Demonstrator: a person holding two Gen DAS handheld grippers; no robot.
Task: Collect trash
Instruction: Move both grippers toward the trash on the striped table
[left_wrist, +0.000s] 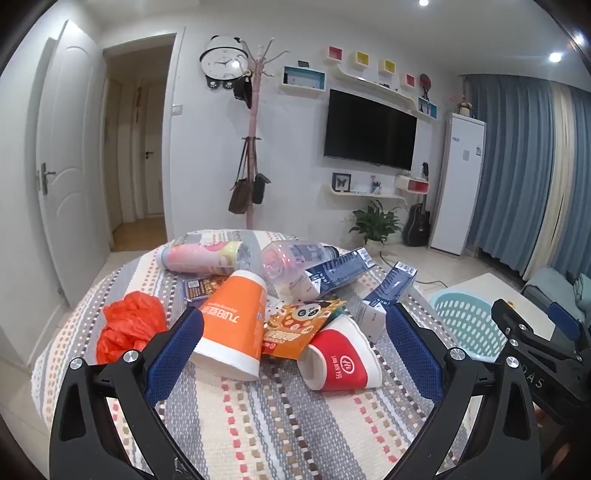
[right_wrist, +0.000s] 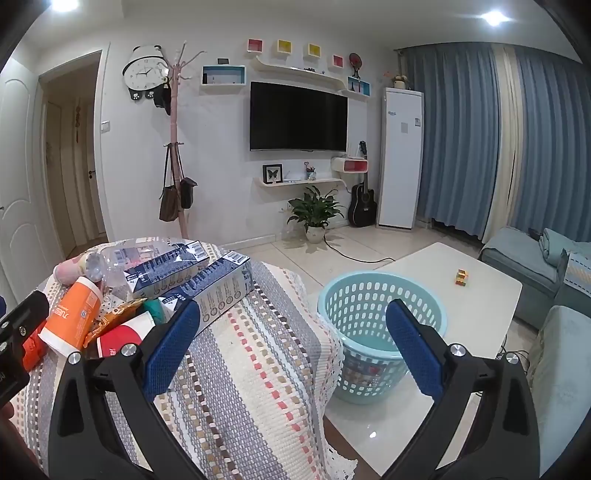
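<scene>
Trash lies heaped on a table with a striped woven cloth (left_wrist: 280, 417): an orange paper cup (left_wrist: 232, 325) and a red paper cup (left_wrist: 341, 360) on their sides, a panda snack wrapper (left_wrist: 299, 326), a crumpled red plastic bag (left_wrist: 129, 328), two plastic bottles (left_wrist: 201, 256) and two blue cartons (left_wrist: 341, 269). My left gripper (left_wrist: 293, 332) hovers open just short of the cups, nothing held. My right gripper (right_wrist: 293, 325) is open and empty over the table's right edge, with a light blue basket (right_wrist: 380, 317) beyond it and the cartons (right_wrist: 218, 284) to its left.
The basket stands on a low white coffee table (right_wrist: 480, 291) right of the cloth-covered table, with a small colourful cube (right_wrist: 461, 277) on it. A sofa (right_wrist: 535, 266) lies further right. Tiled floor, a potted plant (right_wrist: 314, 214) and a coat rack (right_wrist: 173, 147) are beyond.
</scene>
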